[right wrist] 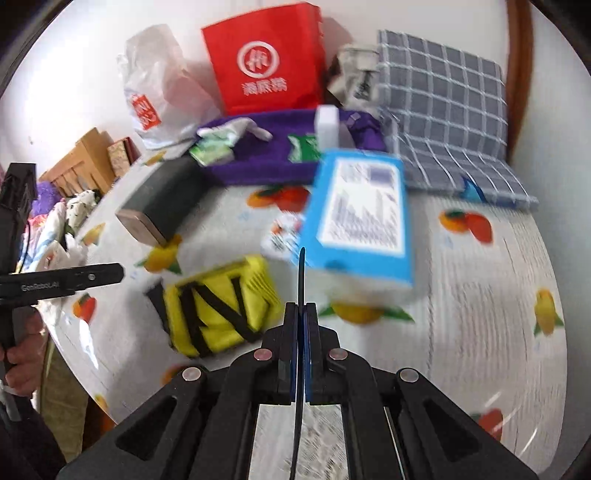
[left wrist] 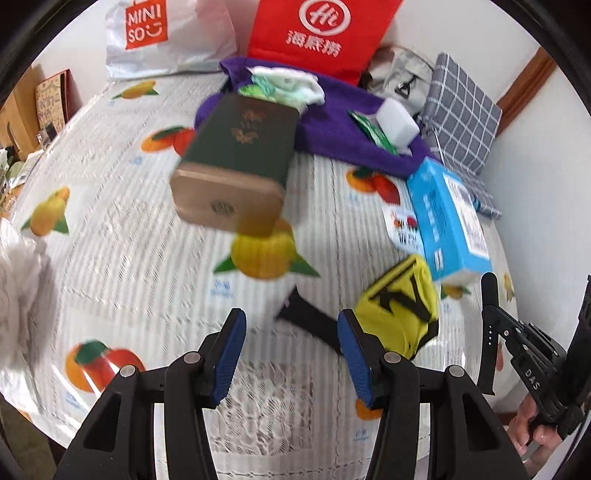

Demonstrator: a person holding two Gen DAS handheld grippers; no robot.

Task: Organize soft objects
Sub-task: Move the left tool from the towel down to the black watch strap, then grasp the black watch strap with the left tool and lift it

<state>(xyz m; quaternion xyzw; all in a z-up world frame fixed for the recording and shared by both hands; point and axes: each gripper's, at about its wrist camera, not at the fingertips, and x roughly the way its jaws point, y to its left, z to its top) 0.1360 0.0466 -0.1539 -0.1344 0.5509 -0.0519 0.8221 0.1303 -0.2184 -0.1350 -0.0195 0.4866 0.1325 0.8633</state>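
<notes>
1. Yellow fabric bundle (left wrist: 400, 306) with black straps – it lies on the bench (left wrist: 129, 240), near its front edge and just beside my left tongs' right-hand finger. One black strap (left wrist: 306, 317) trails off it across the fruit-print cloth.
2. Purple towel (left wrist: 332, 125) – spread at the back of the bench. On it rest a white block (left wrist: 397, 118), green packets (left wrist: 373, 133) and a crumpled white-and-green cloth (left wrist: 284, 86).
3. Left tongs (left wrist: 291, 317) – open, with nothing between the blue pads, pointing down over the bench above the trailing strap.
4. Right tongs (right wrist: 302, 306) – closed on a thin dark strip (right wrist: 303, 266), seen edge-on, which sticks out past the fingertips. What the strip is I cannot tell.
5. Blue box (right wrist: 358, 214) – beyond the right tongs, just behind the yellow bundle.
6. Dark green box (left wrist: 240, 147) with a tan end – left of centre, its far end touching the purple towel.
7. Grey checked cloth (right wrist: 443, 110) – folded in the far right corner.
8. Red paper bag (left wrist: 321, 33) and white plastic bag (left wrist: 162, 37) – standing against the wall behind the towel.
</notes>
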